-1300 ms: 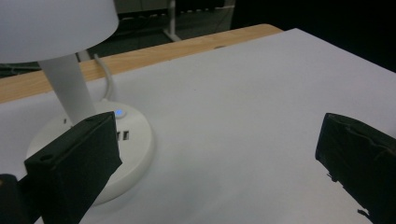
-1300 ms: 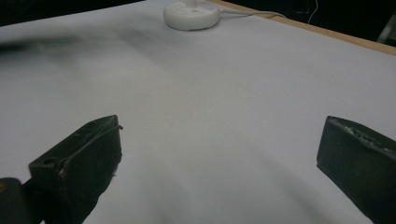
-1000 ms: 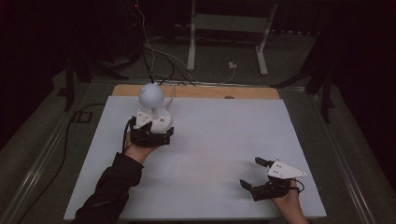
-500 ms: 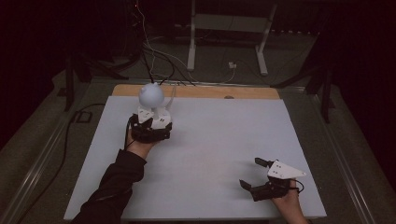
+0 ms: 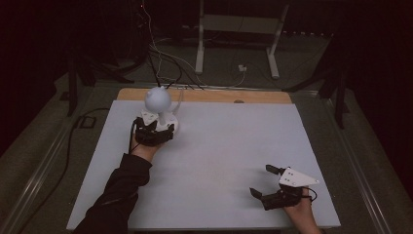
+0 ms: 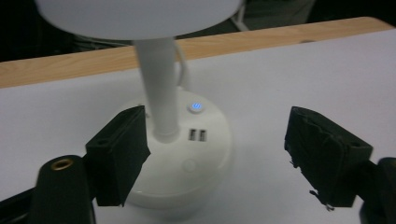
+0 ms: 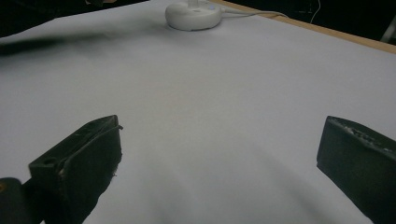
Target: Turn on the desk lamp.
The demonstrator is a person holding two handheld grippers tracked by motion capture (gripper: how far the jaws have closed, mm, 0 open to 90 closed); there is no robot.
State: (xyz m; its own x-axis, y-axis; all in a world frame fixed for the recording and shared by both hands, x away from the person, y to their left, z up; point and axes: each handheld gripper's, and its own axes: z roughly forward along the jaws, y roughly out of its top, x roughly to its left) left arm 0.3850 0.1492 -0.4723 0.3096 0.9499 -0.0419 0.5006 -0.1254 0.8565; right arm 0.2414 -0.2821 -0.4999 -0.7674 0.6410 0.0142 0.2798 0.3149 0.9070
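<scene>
The left tool [image 6: 212,158], jaws just closing but not yet gripping, straddles the small white round-based desk lamp [image 6: 187,154] at the white surface's [image 5: 219,146] far-left edge; centre on the stem before squeezing. The right tool [image 5: 270,183] rests open.

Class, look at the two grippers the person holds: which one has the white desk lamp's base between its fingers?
The left gripper: its fingers, which have just been closing, straddle the lamp base. The right gripper sits open over bare table, far from the lamp.
</scene>
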